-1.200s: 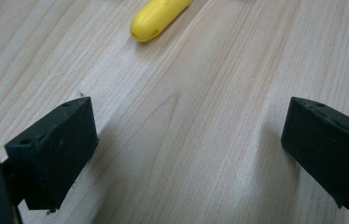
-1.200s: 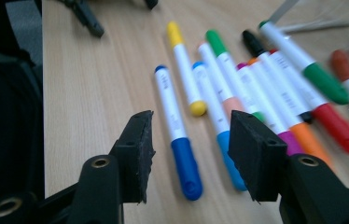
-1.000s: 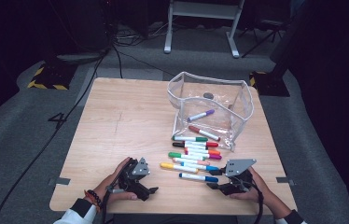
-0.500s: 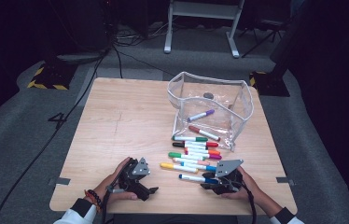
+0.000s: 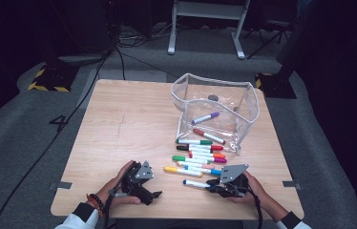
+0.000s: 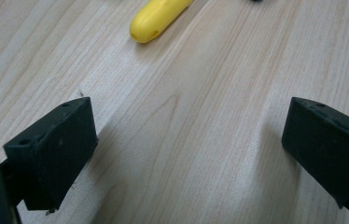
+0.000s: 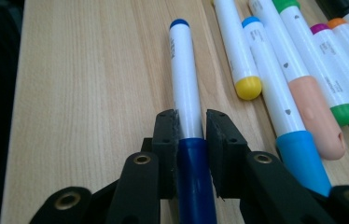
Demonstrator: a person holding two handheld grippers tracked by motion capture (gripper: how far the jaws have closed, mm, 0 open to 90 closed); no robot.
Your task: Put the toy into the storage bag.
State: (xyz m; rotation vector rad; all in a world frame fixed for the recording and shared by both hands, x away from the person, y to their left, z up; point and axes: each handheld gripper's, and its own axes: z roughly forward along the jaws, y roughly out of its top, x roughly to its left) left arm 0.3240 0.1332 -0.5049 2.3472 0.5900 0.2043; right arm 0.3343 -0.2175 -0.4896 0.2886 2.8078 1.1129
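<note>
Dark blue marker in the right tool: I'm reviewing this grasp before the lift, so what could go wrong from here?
The right tool has just been closing on the dark blue marker near its cap end, so the long barrel may droop or swing when lifted. The light blue marker lies close beside it and could get nudged. The clear pouch looks floppy, so the rim may catch the marker.

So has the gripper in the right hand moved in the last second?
Yes. The right gripper has slid left along the table's near edge, toward the row of markers, and its jaws have just been closing on the dark blue marker.
</note>
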